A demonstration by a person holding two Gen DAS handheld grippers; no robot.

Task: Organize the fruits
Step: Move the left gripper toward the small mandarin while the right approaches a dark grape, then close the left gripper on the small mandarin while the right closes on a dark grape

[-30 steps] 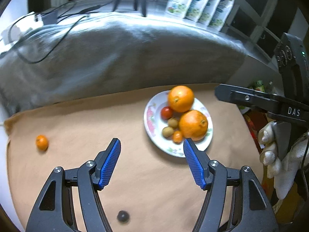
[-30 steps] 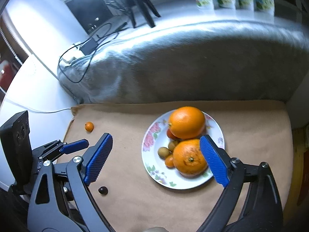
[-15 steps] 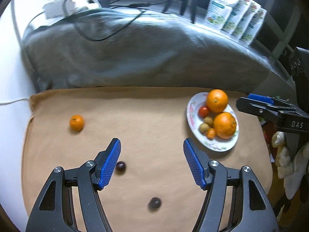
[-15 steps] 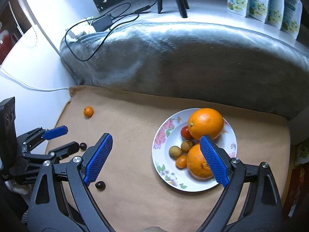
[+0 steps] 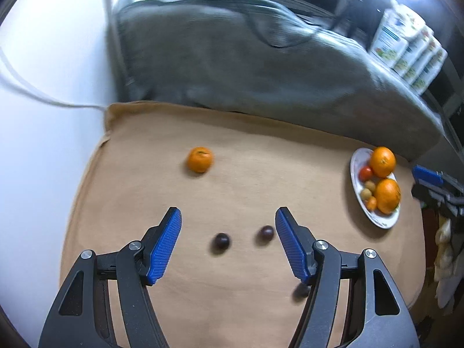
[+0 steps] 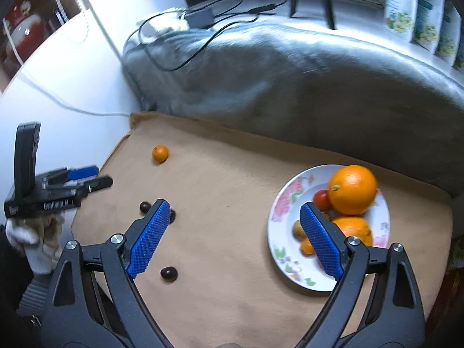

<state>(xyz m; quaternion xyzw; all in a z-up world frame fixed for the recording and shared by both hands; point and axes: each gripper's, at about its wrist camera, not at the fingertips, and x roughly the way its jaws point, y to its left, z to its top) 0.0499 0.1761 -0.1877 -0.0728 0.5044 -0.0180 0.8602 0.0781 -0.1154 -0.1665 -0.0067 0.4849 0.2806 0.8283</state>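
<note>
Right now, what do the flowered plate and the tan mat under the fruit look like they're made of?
Flowered plate: likely glazed ceramic or melamine; glossy white surface with printed pink flowers, thin rigid rim.
Tan mat: seems a soft, matte fabric, suede-like; no shine, and its far edge curls and wrinkles.

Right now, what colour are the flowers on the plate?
Mostly pink, with green leaves, on the white plate. The right wrist view shows them best.
</note>
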